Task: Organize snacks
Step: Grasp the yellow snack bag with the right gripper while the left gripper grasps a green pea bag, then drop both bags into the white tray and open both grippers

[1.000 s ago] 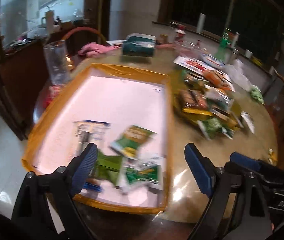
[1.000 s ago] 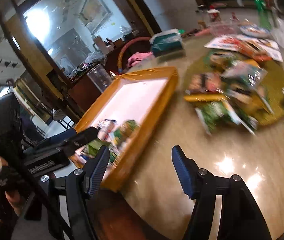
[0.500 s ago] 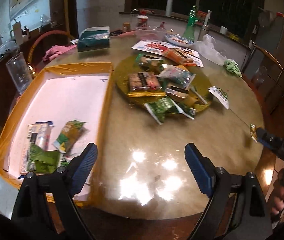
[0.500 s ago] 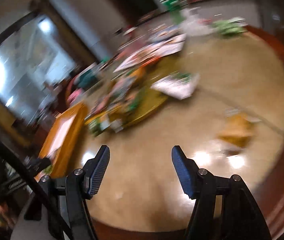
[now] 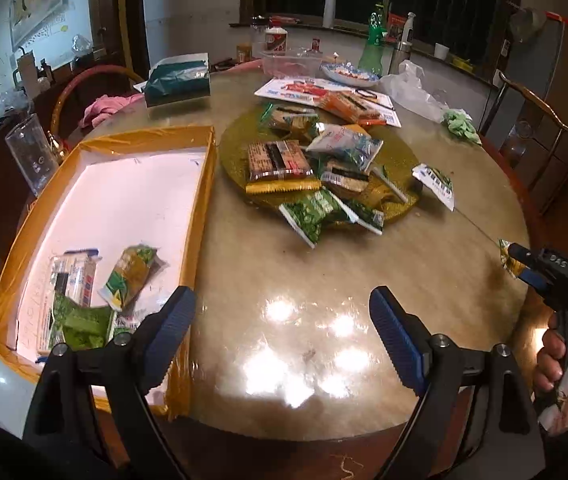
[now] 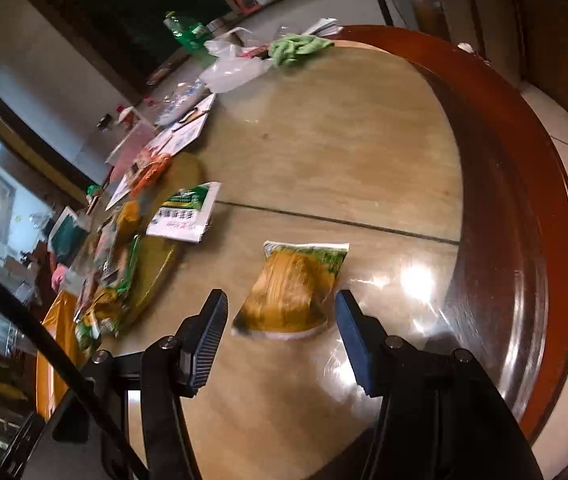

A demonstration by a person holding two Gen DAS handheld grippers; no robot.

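Observation:
A yellow-orange snack packet lies flat near the table's right rim, apart from the rest. My right gripper straddles it with its jaws closing; the pads stand a little off its sides. The left wrist view shows the same right gripper at that packet, held by a hand. My left gripper hovers open over bare tabletop with nothing between its fingers. To its left, the orange-rimmed tray holds several packets. A heap of snack packets sits on the round gold mat.
A white-and-green packet lies just off the mat. At the back are a tissue box, a green bottle, a plastic bag and a green cloth. A glass tumbler stands beside the tray. The table's dark wooden rim runs close on the right.
My right gripper swept from beside the tray across the table to the yellow packet, rolled, and its jaws narrowed. My left gripper shifted right from over the tray to the tabletop.

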